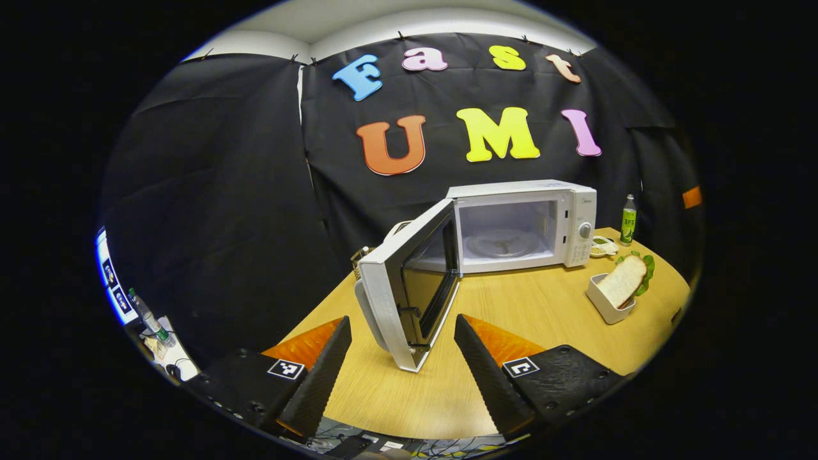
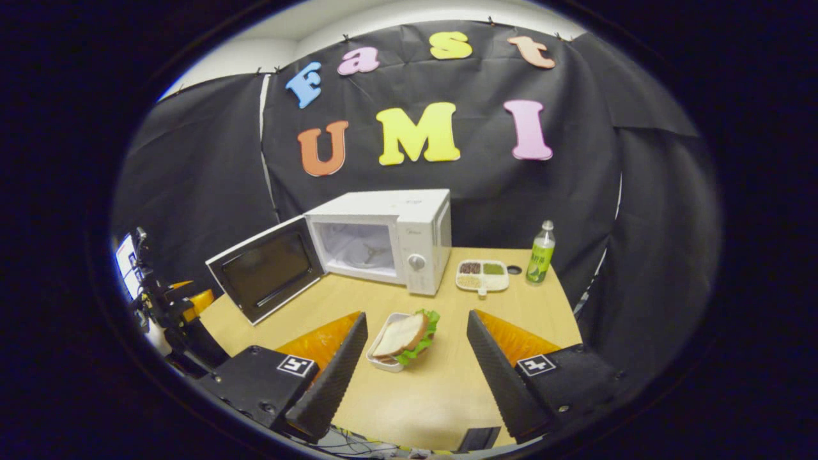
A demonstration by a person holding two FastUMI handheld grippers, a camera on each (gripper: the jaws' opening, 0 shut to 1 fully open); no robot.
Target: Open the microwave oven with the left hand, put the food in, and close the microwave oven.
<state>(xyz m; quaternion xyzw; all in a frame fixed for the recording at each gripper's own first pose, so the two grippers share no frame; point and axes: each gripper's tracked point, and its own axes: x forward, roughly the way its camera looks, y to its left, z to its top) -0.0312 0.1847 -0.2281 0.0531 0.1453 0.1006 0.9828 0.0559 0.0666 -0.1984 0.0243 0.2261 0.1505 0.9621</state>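
The white microwave stands at the back of the wooden table with its door swung wide open. A glass turntable lies in the empty cavity. My left gripper is open, and the door's free edge sits close in front, between the fingers without touching them. The food is a sandwich with lettuce in a small white container. It rests on the table just ahead of my open right gripper, in line with the gap between the fingers. In the left gripper view the sandwich is at the right.
A green bottle and a divided white tray of grains stand to the right of the microwave. Black and orange gear shows past the table's left edge. Bare tabletop lies between the sandwich and the near edge.
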